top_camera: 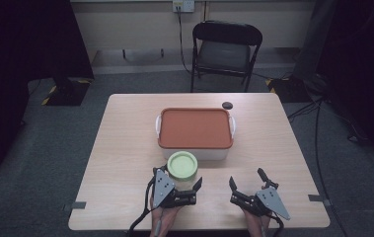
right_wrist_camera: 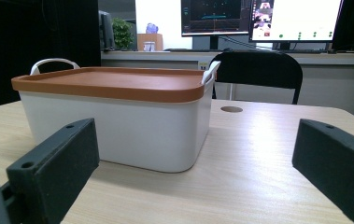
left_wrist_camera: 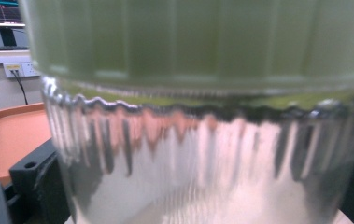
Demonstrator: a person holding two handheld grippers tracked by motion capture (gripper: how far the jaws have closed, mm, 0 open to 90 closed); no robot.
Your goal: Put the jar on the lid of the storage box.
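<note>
Approach step: left gripper (top_camera: 177, 183), jaws spread, brackets the green-lidded glass jar (top_camera: 182, 165); closing comes next. Right gripper (top_camera: 247, 183) idles, jaws apart.

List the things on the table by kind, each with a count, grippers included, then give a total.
Glass jar with green lid: 1
White bin with orange lid: 1
Small black disc: 1
Grippers: 2, left gripper, right gripper
Total: 5

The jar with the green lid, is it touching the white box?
Cannot tell. In the high view the jar sits right against the white box's front wall, but no gap or contact shows plainly.
</note>
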